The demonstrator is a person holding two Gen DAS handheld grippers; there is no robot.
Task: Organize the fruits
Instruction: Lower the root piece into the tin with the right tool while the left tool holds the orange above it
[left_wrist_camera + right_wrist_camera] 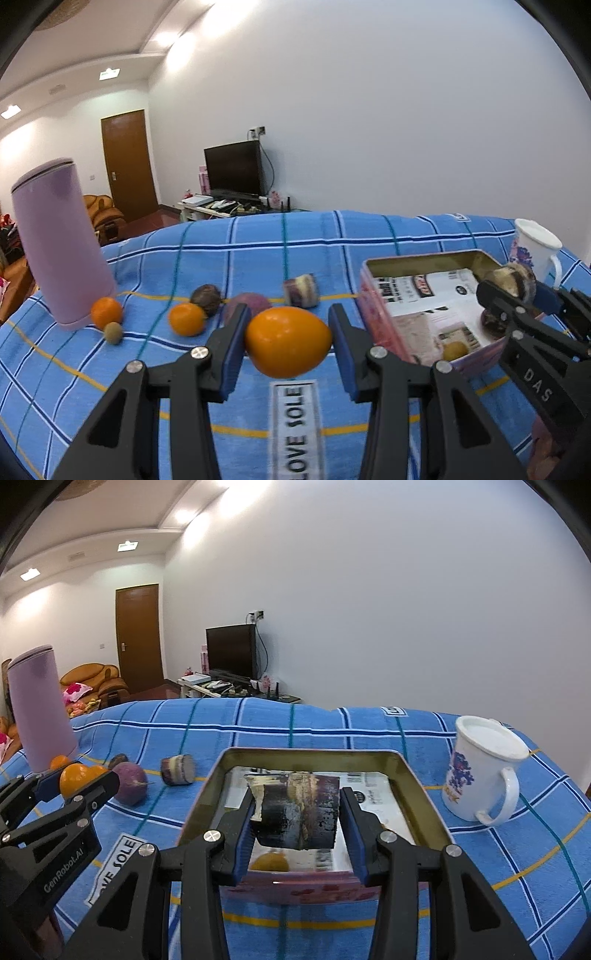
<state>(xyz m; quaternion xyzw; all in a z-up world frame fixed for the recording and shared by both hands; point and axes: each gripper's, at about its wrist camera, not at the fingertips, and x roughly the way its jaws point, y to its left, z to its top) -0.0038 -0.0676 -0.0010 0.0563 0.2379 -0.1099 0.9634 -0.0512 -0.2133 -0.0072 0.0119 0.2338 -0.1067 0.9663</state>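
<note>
I see open blue checked cloth (pixel 332 731) behind the tin (pixel 424 786). The white mug (pixel 476 775) crowds the tin's right side, loose fruit (pixel 186 319) and the lilac canister (pixel 61 243) block the left; the tin's near corner looks partly filled, I think.

Quick count: three smooth round orange citrus fruits (pixel 288 341) (pixel 107 312) (pixel 186 319), one smaller yellow-orange fruit (pixel 454 350), one little brownish-green round fruit (pixel 112 332) and two round purple-skinned fruits (pixel 245 304) (pixel 207 299). Stubby cut cylinder chunks with dark purple rind (pixel 301 290) (pixel 295 808): two for sure, and maybe a third dark lump (pixel 493 323), too hidden to call. Then one each of the rectangular metal tin (pixel 310 752), the white ceramic mug with a purple flower print (pixel 480 775), the tall lilac cylindrical tumbler (pixel 55 240) and the blue checked cloth (pixel 258 240).
</note>
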